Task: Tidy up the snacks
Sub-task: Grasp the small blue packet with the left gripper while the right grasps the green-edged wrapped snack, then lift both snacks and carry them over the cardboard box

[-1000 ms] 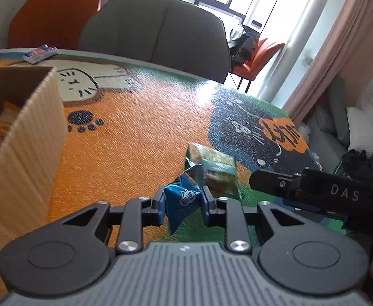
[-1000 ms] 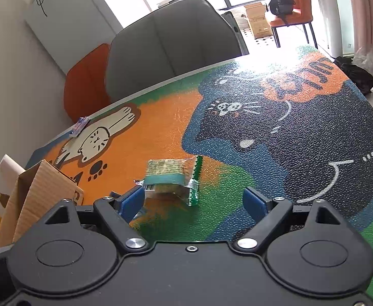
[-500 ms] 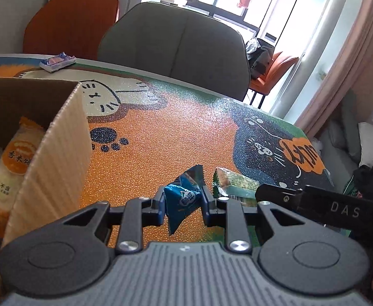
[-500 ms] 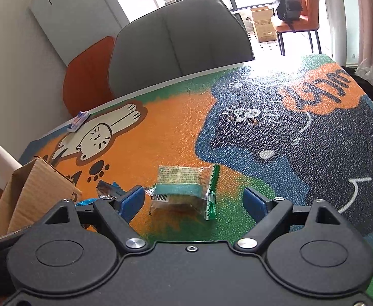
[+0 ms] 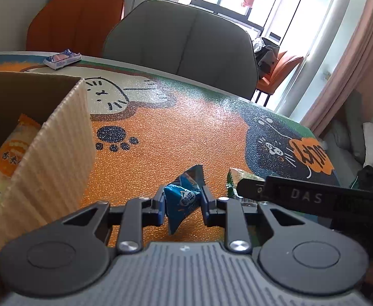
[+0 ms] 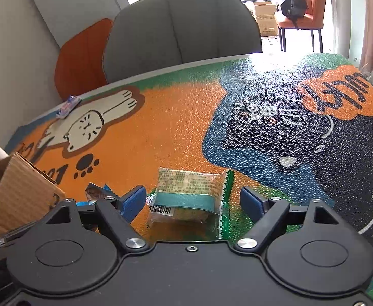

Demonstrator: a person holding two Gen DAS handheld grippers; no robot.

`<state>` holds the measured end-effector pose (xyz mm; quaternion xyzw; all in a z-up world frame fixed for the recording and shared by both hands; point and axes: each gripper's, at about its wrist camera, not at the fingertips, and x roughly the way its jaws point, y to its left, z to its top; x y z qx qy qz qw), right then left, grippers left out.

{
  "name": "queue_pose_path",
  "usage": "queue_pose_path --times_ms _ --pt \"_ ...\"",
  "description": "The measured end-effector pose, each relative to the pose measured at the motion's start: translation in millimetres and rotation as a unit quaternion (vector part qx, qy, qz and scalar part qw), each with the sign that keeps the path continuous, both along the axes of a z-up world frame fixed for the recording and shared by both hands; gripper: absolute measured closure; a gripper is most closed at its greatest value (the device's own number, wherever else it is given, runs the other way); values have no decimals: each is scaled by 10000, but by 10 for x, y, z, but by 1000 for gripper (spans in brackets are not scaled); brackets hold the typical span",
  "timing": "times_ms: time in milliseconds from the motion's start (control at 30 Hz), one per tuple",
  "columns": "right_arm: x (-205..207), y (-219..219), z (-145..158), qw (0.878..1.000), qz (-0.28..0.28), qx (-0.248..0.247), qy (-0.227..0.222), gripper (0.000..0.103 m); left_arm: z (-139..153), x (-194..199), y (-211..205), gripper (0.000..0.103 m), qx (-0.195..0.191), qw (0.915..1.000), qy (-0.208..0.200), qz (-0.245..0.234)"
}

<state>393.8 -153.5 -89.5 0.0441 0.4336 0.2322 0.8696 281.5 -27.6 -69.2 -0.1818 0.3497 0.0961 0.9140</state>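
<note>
Left wrist view first: the left gripper (image 5: 183,200) has its fingers clamped on a small blue snack packet (image 5: 182,199), which hangs between the pads above the cartoon-cat desk (image 5: 176,127). Right beside it on the left stands an open cardboard box (image 5: 51,148), and there's an orange-labelled snack bag (image 5: 6,163) already sitting inside. Peeking out past the right finger is the end of a green-edged snack packet (image 5: 234,176), partly covered by the dark body of the other tool. Far across the desk, near the edge, lies a small blue-and-white pack (image 5: 62,58), with a grey chair (image 5: 183,43) behind.

Over to the right wrist view: the right gripper (image 6: 192,201) straddles that green-edged snack packet (image 6: 190,196), which lies flat on the desk (image 6: 176,117). Its fingers are closing in, and as far as this angle shows the pads are not yet touching the wrapper. To the left, the blue snack packet (image 6: 95,192) shows just beside the cardboard box (image 6: 18,186).
</note>
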Motion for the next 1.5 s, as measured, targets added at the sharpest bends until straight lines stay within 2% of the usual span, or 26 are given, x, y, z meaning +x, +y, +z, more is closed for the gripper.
queue_pose_path --times_ms 67,133,200,300,567,633,667,733,833,867,900,1133,1500 --pt "-19 76 -11 9997 40 -215 -116 23 -7 -2 -2 77 28 10000 3 1" --pt "-43 131 -10 9986 41 -461 -246 34 -7 -2 -3 77 13 10000 -10 4" --pt "-55 106 2 9988 26 -439 -233 47 -7 -2 -1 77 10 10000 -13 13" --pt "-73 24 15 9988 9 -449 -196 55 -13 -11 -13 77 -32 10000 -25 8" --pt "-202 -253 30 9973 -251 -662 -214 54 7 -93 -80 77 -104 9999 -41 -72" --pt "-217 -283 27 9965 -337 -735 -212 48 20 -126 -100 77 -121 9999 -50 -98" --pt "-232 -273 21 9958 -345 -813 -259 40 25 -139 -111 77 -127 9998 -59 -103" --pt "-266 -230 16 9937 -334 -993 -392 36 32 -162 -125 77 -145 9998 -64 -117" --pt "-282 -192 1 9934 -276 -1034 -415 41 41 -187 -122 77 -168 9998 -48 -120" --pt "-282 -200 -2 9932 -277 -1047 -428 50 48 -195 -121 77 -171 9998 -57 -116" --pt "-287 -216 6 9933 -288 -1029 -448 54 57 -208 -121 77 -166 9998 -69 -110" --pt "-388 -322 187 9940 -441 -822 -571 55 194 -302 -129 77 -192 9995 -210 -156" --pt "-667 -236 586 9955 -266 -351 -839 55 618 -604 -58 77 -93 9979 -628 -157"
